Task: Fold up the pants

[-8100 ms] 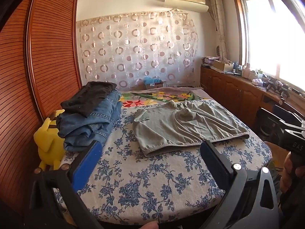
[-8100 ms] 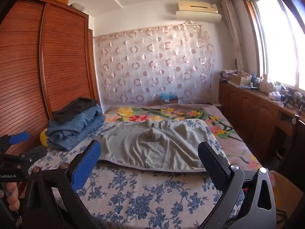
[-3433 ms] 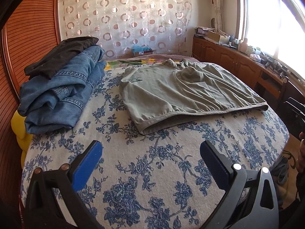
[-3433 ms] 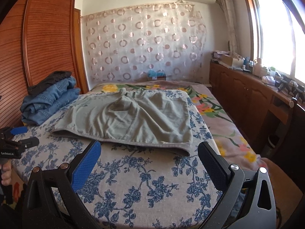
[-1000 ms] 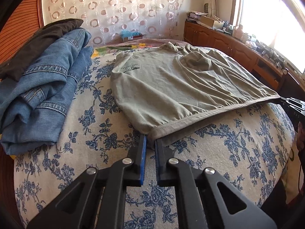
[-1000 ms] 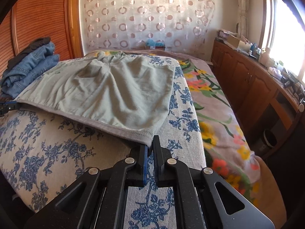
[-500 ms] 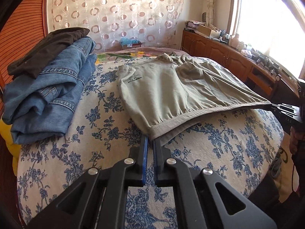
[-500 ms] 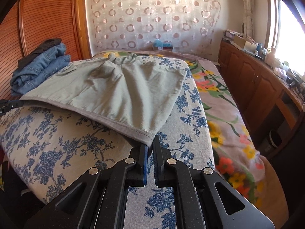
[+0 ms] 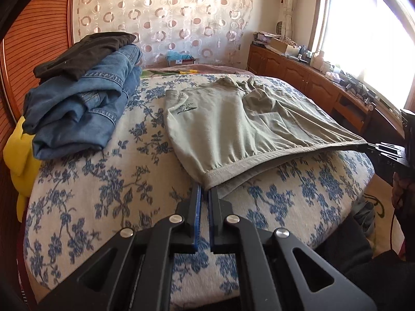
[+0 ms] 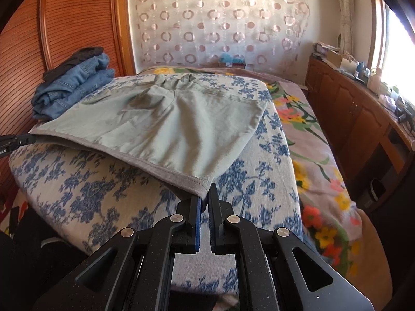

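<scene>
Grey-green shorts lie spread on the bed's blue-flowered cover, waistband towards me. My left gripper is shut on the waistband's left corner. My right gripper is shut on the shorts at the waistband's right corner. Between the two corners the waistband hangs stretched a little above the cover. The right gripper shows at the right edge of the left wrist view, and the left gripper at the left edge of the right wrist view.
A stack of folded jeans topped by a dark garment sits at the bed's left, over a yellow plush toy. A wooden wardrobe stands behind it. A long wooden counter with clutter runs under the window at right.
Both grippers, shut on the waistband corners, have drawn back towards me and lifted slightly. The shorts have slid nearer the bed's front edge with the waistband pulled taut.
</scene>
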A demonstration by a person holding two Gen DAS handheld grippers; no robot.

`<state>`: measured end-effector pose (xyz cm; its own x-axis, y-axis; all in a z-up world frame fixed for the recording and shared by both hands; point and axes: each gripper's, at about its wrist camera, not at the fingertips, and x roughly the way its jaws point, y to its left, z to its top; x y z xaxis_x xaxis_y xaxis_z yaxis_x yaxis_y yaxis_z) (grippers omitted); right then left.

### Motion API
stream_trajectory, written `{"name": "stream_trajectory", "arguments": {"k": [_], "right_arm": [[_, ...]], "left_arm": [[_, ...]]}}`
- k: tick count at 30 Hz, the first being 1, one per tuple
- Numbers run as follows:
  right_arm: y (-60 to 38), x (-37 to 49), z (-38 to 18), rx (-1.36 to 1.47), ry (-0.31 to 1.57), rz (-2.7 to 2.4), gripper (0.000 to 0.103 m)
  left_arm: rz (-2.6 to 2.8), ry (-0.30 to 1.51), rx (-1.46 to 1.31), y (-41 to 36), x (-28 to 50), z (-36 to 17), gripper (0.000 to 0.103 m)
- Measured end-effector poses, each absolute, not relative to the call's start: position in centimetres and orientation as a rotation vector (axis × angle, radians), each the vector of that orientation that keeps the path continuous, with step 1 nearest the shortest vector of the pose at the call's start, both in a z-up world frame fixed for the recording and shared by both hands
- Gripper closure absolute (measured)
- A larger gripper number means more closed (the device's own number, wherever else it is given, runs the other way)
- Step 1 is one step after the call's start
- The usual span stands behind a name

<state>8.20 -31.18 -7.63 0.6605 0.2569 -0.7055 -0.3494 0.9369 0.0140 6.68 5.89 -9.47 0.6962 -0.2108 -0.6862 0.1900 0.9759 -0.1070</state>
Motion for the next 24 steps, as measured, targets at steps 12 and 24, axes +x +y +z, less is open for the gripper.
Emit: {"name": "stream_trajectory", "arguments": {"k": [12, 24], "right_arm": [[-32.9, 5.4, -6.7, -0.100, 0.783, 0.340, 0.101], [-33.0, 5.3, -7.6, -0.082, 0.819, 0.336, 0.101]], "left_arm": [[-0.267, 0.792, -0.039, 4.7, 3.1, -9.5, 0.102], [-0.251, 0.823, -0.056, 4.9, 2.9, -10.2, 0.099]]}}
